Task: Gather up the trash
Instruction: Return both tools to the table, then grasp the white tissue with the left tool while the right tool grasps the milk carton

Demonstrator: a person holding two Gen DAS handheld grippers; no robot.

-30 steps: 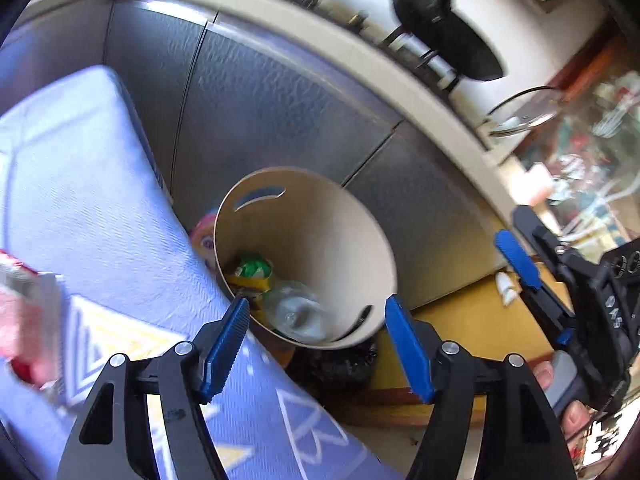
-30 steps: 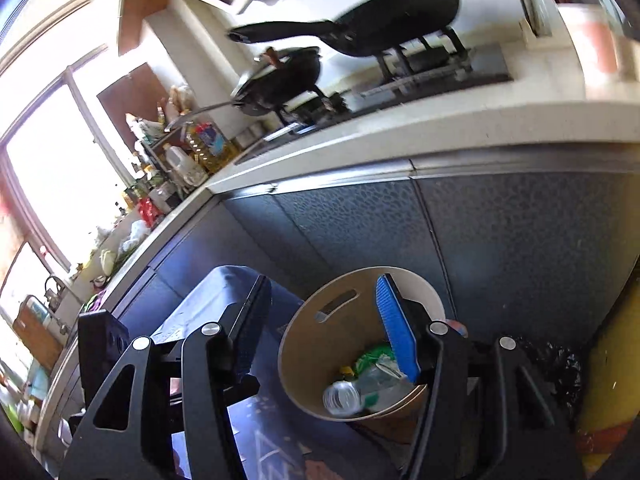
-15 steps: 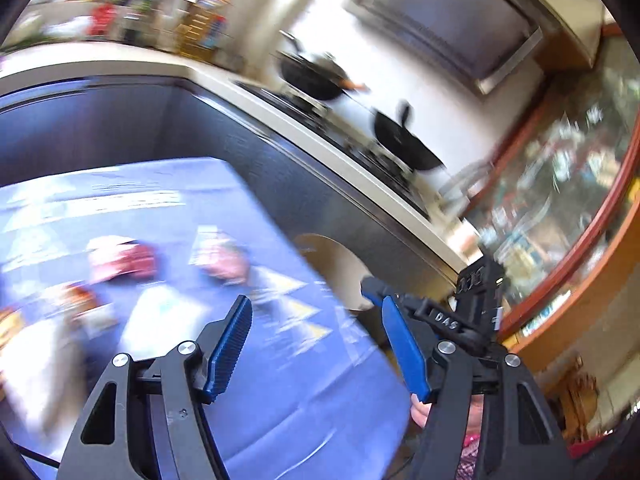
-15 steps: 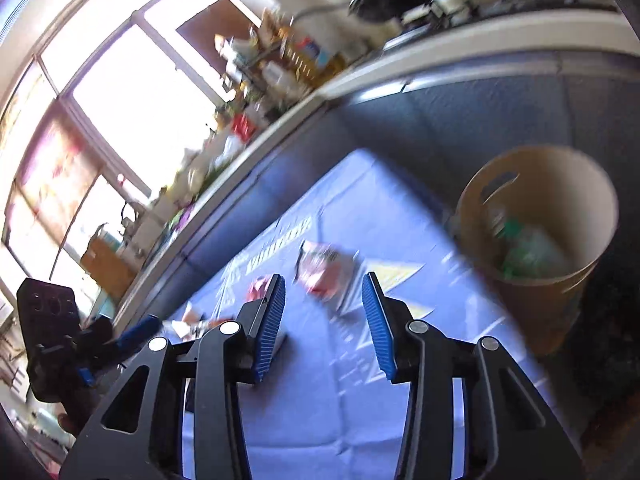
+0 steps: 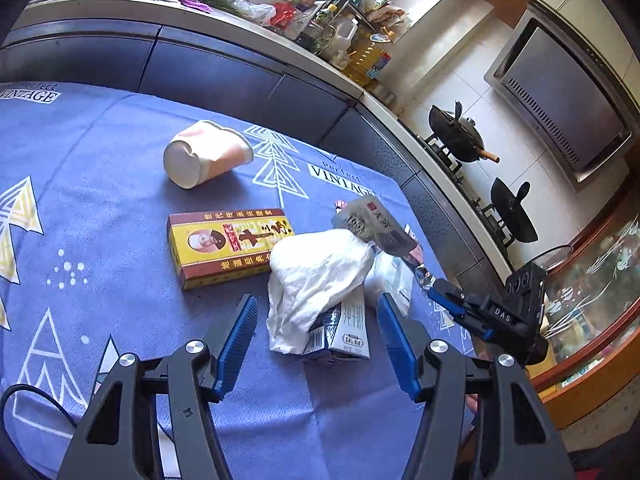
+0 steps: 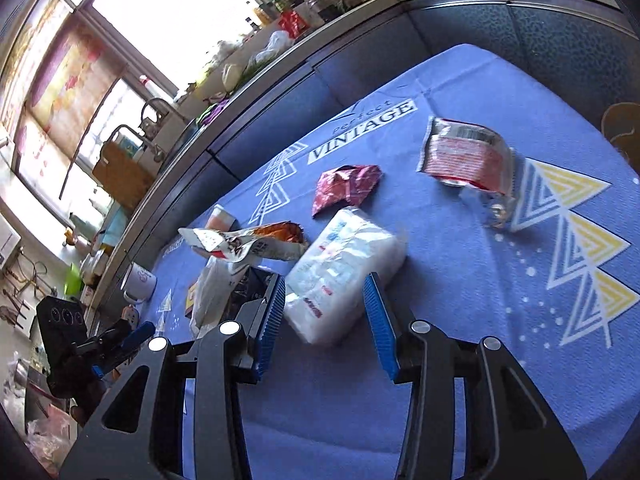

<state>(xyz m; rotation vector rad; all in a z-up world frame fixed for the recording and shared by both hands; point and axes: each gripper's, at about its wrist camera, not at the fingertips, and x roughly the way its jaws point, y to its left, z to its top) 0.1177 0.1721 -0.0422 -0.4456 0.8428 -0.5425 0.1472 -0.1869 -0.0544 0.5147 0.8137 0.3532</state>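
My left gripper (image 5: 316, 344) hangs low over the blue-clothed table (image 5: 80, 200), its jaws closing. A crumpled white bag (image 5: 316, 276) and a small milk carton (image 5: 348, 332) lie between the pads, which are clear of both. My right gripper (image 6: 326, 320) straddles a white tissue pack (image 6: 344, 264) without pressing on it. Other trash on the cloth: a tipped paper cup (image 5: 204, 156), a yellow and red box (image 5: 230, 248), a silver wrapper (image 5: 372, 224), a dark red wrapper (image 6: 346, 188) and a red and silver packet (image 6: 464, 156).
Dark cabinet fronts and a cluttered counter (image 5: 280, 56) run along the far side of the table. A stove with pans (image 5: 460, 136) stands further right. A white mug (image 6: 138, 284) sits at the far end of the cloth. A tan rim (image 6: 620, 128) shows past the table's right edge.
Both grippers swung away from the tan bin beside the table and now sit over the trash on the cloth. Both pairs of jaws stand narrower than a second ago.
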